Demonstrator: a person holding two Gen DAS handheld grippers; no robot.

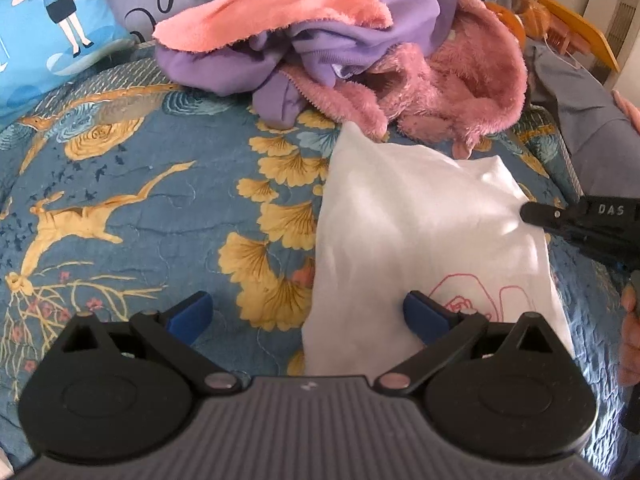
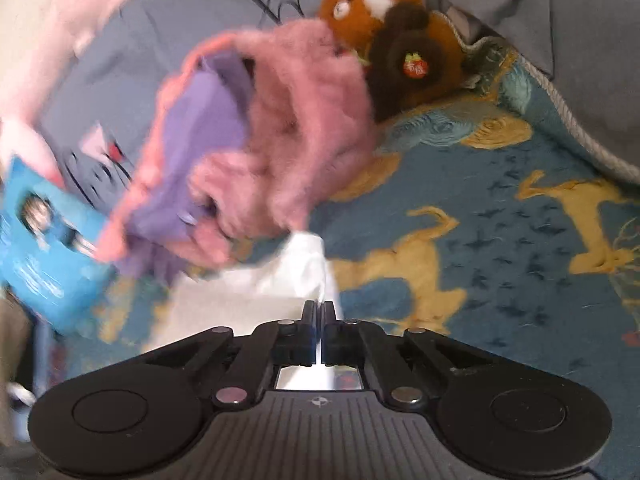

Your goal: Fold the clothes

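A white garment [image 1: 420, 232] with a pink line drawing lies folded flat on the patterned blue bedspread [image 1: 140, 200]. My left gripper [image 1: 308, 314] hovers open over its near left edge; the right blue pad [image 1: 424, 316] is above the cloth and the left pad [image 1: 192, 312] above the bedspread. My right gripper [image 1: 528, 213] comes in from the right at the garment's far right edge. In the right wrist view, my right gripper [image 2: 319, 306] is shut with a fold of the white garment [image 2: 280, 280] pinched between its fingertips.
A heap of pink fleece and purple clothes [image 1: 360, 52] [image 2: 260, 140] lies just behind the white garment. A blue cartoon cushion [image 1: 52, 28] sits at the back left, a brown plush toy [image 2: 392, 40] and grey cloth [image 1: 580, 120] at the right. A hand [image 1: 630, 340] shows at the right edge.
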